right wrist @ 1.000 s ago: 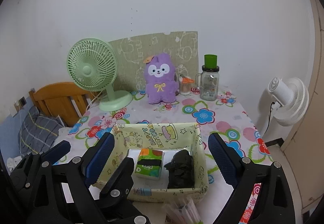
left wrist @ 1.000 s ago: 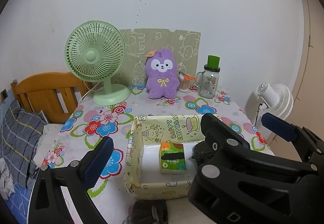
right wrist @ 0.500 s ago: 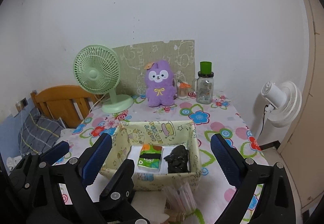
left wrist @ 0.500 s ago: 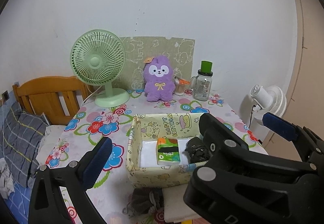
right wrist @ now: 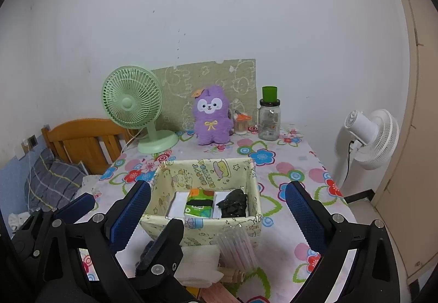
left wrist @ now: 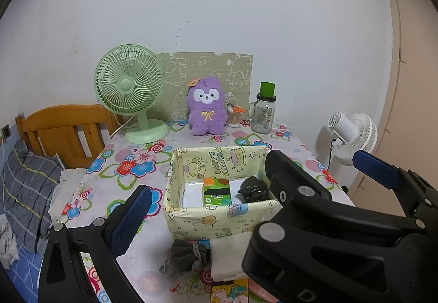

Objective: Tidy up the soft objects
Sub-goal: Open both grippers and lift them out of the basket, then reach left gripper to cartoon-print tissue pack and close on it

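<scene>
Basket [right wrist: 201, 223] mid-table on floral cloth [right wrist: 287, 163], holding white pack [right wrist: 179, 203], green tissue pack [right wrist: 199, 203] and black bundle [right wrist: 234, 204], left to right. Dark gray cloth [left wrist: 186, 255] and white folded towel [left wrist: 227, 256] just before it. Left gripper [left wrist: 246, 188] wide open, empty. Right gripper [right wrist: 216, 210] likewise wide open, empty.

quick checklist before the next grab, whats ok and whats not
1. Left tongs open and empty: ok.
2. Right tongs open and empty: ok.
3. Fabric bin upright with free space inside: ok.
4. Dark grey cloth outside the bin, in front of it: not ok, not yet sorted.
5. White folded cloth beside it, outside the bin: not ok.
6. Grey cloth free of the items around it: cannot tell.
</scene>
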`<act>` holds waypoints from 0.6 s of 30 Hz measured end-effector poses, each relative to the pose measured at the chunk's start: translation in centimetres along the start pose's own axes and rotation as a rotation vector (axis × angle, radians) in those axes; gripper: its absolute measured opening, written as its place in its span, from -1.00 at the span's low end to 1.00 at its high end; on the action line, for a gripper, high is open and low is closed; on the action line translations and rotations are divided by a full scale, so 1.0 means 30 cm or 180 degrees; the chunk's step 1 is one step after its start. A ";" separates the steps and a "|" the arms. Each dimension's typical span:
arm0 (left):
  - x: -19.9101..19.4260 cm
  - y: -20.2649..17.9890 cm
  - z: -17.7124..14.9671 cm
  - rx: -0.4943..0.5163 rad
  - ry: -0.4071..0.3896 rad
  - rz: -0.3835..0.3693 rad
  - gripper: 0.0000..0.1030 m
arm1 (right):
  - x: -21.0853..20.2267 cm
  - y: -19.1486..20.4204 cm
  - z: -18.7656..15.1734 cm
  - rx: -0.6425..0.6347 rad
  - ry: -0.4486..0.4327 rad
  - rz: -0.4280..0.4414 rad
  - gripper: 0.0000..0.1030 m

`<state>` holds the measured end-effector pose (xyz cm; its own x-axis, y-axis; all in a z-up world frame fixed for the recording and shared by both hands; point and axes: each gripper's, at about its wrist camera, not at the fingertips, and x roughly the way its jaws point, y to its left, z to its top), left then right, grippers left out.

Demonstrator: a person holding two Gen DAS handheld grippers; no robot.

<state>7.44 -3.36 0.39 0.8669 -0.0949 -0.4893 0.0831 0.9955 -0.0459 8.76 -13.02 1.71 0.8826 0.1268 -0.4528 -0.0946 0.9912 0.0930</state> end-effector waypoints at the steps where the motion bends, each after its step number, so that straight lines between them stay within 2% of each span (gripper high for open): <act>1: -0.005 -0.002 -0.005 0.0002 0.0001 -0.0001 0.99 | -0.006 0.000 -0.005 0.0000 -0.0005 0.0000 0.94; 7: -0.019 -0.009 -0.032 0.0029 0.0021 0.0029 0.99 | -0.029 -0.001 -0.033 -0.0019 -0.0055 -0.0042 0.94; 18: -0.030 -0.016 -0.104 0.0030 0.0050 0.0006 0.99 | -0.041 -0.008 -0.103 -0.0031 0.0020 -0.0004 0.94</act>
<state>5.10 -3.76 -1.87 0.8592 -0.0929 -0.5031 0.0861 0.9956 -0.0367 6.27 -13.28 -0.50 0.8798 0.1258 -0.4585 -0.0981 0.9916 0.0838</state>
